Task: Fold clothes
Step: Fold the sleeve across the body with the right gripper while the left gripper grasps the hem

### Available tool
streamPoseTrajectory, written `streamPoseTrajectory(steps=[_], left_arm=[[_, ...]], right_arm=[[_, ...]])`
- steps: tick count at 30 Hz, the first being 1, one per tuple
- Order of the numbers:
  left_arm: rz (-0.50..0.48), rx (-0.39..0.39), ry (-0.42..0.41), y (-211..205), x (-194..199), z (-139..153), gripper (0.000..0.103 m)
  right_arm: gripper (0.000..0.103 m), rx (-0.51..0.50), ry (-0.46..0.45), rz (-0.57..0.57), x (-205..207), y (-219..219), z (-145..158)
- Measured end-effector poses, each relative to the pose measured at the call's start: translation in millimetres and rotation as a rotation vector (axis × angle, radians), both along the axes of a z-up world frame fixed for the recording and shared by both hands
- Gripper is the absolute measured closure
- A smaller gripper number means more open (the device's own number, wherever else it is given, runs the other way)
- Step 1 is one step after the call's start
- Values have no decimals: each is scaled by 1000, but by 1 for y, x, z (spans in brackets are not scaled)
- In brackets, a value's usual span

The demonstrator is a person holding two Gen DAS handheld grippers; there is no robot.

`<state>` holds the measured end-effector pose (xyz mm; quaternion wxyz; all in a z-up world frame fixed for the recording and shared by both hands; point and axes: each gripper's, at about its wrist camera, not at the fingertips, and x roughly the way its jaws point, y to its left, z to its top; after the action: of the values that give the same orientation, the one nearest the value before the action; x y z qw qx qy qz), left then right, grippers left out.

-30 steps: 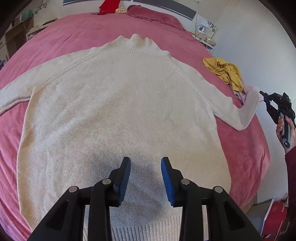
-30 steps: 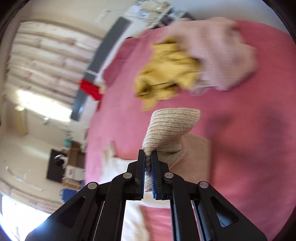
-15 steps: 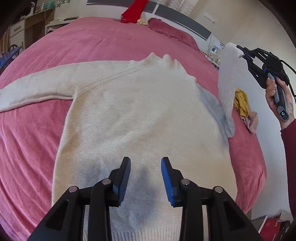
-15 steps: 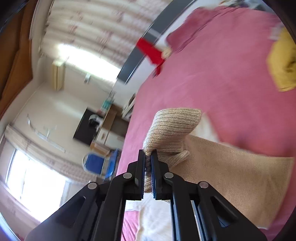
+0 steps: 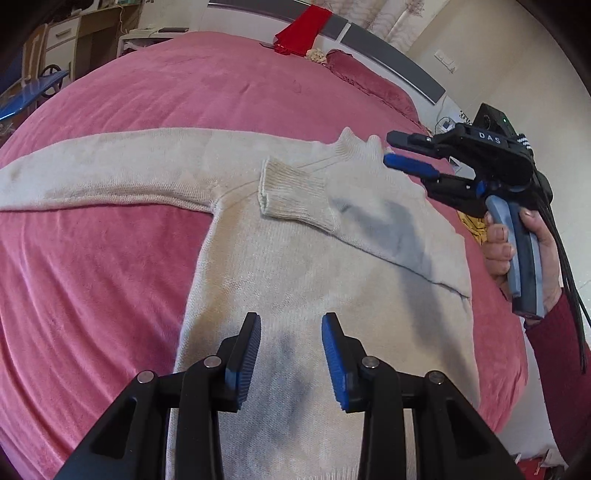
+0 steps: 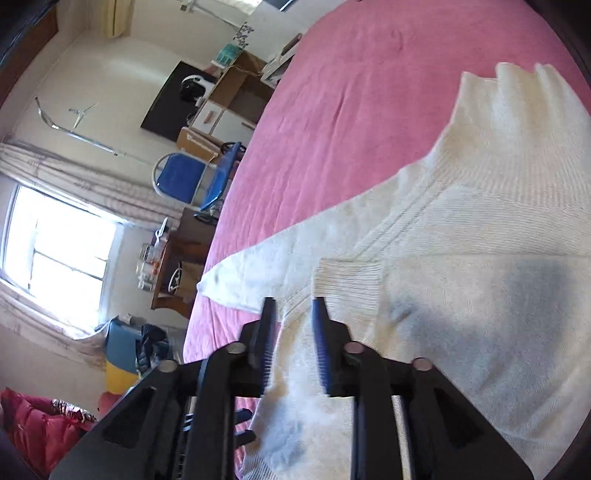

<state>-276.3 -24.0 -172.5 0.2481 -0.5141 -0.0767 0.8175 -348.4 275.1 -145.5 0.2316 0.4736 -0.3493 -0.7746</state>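
A cream knit sweater (image 5: 295,266) lies flat on the pink bed (image 5: 110,280), collar toward the headboard. One sleeve is folded across the chest, and its ribbed cuff (image 5: 295,192) rests near the far shoulder seam. My left gripper (image 5: 291,328) hovers open over the sweater's lower body with nothing between its fingers. My right gripper (image 5: 388,148) is by the collar, held by a hand (image 5: 506,243); its jaws are opening. In the right wrist view the right gripper (image 6: 293,306) holds nothing, and the cuff (image 6: 349,280) lies free just beyond its tips. The other sleeve (image 5: 92,173) stretches out straight.
A yellow garment (image 5: 471,225) lies at the bed's right edge behind the hand. A red cloth (image 5: 303,29) hangs at the headboard beside a pink pillow (image 5: 369,81). A blue chair (image 6: 184,177) and a desk (image 6: 177,258) stand past the bed's far side.
The right gripper carried the sleeve cuff from the bed's right edge over the chest, then let go of it. The left gripper drifted along the sweater's hem, still open.
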Motion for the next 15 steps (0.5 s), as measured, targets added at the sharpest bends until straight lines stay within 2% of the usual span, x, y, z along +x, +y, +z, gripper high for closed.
streamPoseTrajectory(steps=[4, 7, 10, 15], left_arm=[[3, 9, 36, 8, -28, 10, 68], [-5, 10, 50, 18, -64, 13, 68], [11, 53, -12, 23, -102, 5, 68], [-3, 99, -127, 34, -154, -18, 68]], right_arm=[[64, 74, -47, -72, 12, 25, -2], [63, 124, -83, -92, 29, 43, -9], [62, 157, -107, -105, 52, 62, -17], [58, 150, -131, -154, 98, 93, -29]])
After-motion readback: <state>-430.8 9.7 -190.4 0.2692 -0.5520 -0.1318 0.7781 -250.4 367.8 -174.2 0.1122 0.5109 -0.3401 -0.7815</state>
